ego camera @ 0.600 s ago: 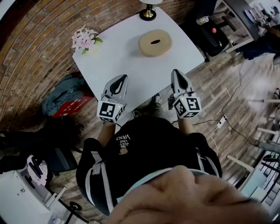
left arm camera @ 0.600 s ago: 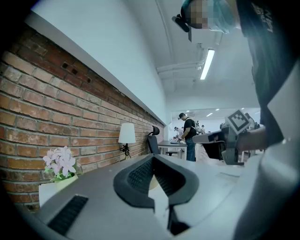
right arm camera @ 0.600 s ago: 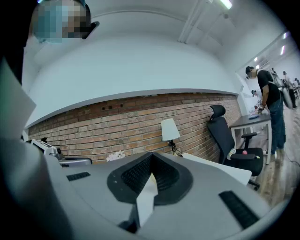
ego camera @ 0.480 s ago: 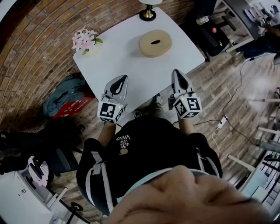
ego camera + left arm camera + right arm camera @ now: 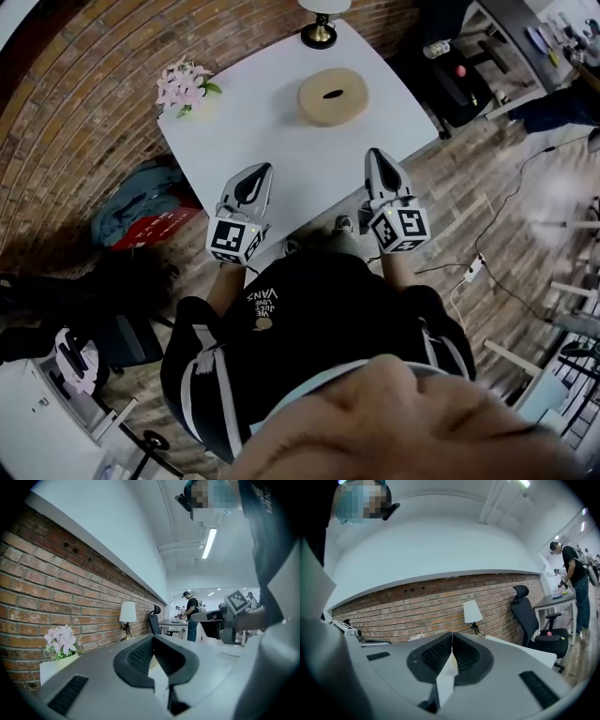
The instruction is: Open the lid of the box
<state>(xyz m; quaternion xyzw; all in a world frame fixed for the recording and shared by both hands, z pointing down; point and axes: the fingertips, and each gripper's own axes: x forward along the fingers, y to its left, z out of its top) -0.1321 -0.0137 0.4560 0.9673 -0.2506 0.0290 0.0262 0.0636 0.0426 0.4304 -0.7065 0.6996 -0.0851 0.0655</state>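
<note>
Now, box [image 5: 333, 94]: round, tan, lid on with a dark slot in it; it sits on the far half of the white bench [image 5: 281, 155].
Left gripper [image 5: 256, 171]: fingers pressed together with nothing between them, level over the bench's near edge, well apart from the box.
Right gripper [image 5: 375, 156]: fingers likewise together and empty, level, at the near right edge.
Flowers [image 5: 183, 84]: pink, at the bench's left corner.
Lamp [image 5: 321, 26]: at the far edge.
</note>
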